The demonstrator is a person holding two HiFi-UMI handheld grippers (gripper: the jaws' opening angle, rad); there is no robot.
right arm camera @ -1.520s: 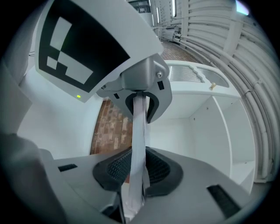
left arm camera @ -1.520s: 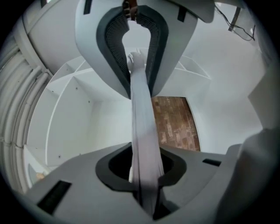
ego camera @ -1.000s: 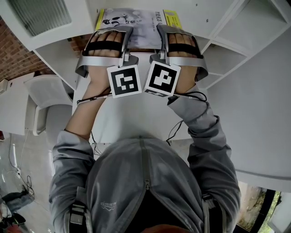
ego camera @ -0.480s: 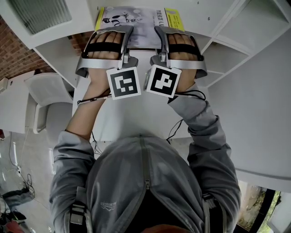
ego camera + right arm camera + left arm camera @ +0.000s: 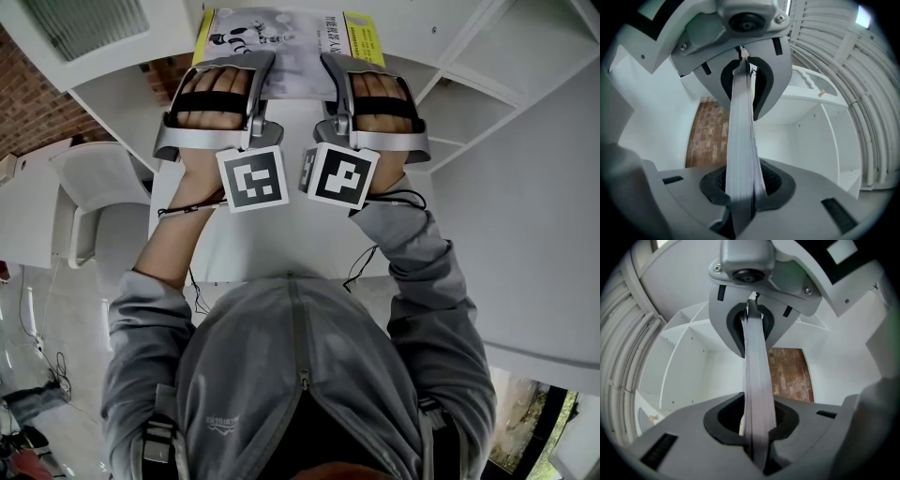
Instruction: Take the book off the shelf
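Left claw (image 5: 255, 77) clamped on the near edge of the book (image 5: 281, 36), left side. In the left gripper view both pads press the book edge-on and its pale page block runs straight through the jaws. Right claw (image 5: 334, 77) grips the same near edge on the right side. Its jaws have just been closing, with the book between them. In the right gripper view the pads sit tight on the grey page edge.

The book lies flat with its cover up, grey-white with yellow strips at both sides and print across it. It is held out in front of the person at the top of the head view, over the white shelf (image 5: 469, 89). Cannot tell whether the far end rests on a shelf board. Both gripper views show empty white shelf compartments behind the book.

Both hands sit side by side in the gripper frames, strapped in, with the two marker cubes (image 5: 251, 178) nearly touching. A black cable (image 5: 361, 267) hangs from the right wrist. The person wears a grey zip hoodie (image 5: 291, 375).

White worktop (image 5: 253, 244) below the hands. White chair (image 5: 94, 192) to its left. Brick wall (image 5: 33, 103) at far left, and a louvred vent (image 5: 84, 23) at top left.
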